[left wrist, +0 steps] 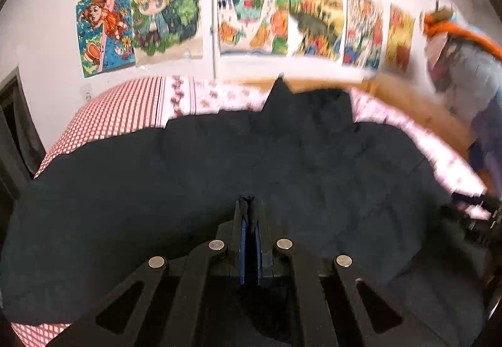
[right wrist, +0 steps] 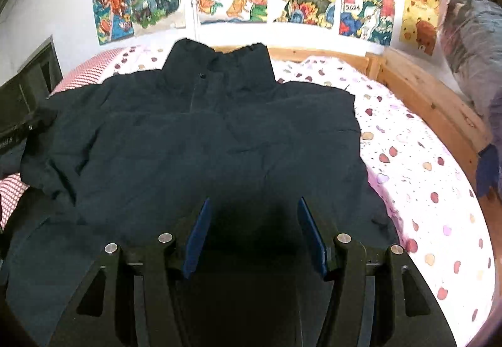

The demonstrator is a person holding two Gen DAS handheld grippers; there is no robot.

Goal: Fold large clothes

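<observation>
Jacket (right wrist: 200, 139) (dark, puffy) lies spread on the bed (right wrist: 417, 177), collar at twelve o'clock; left gripper (left wrist: 249, 205) pinches a fabric fold, right gripper (right wrist: 252, 205) gapes apart above it.

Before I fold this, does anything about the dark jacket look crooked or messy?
The dark puffy jacket lies fairly flat on the heart-print bedsheet, collar at the far end. Only its left sleeve looks off: bunched and wrinkled at the bed's edge.

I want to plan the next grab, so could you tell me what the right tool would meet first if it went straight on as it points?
Most likely the dark jacket: the open right tool points down at its lower body, though depth is unclear.
</observation>
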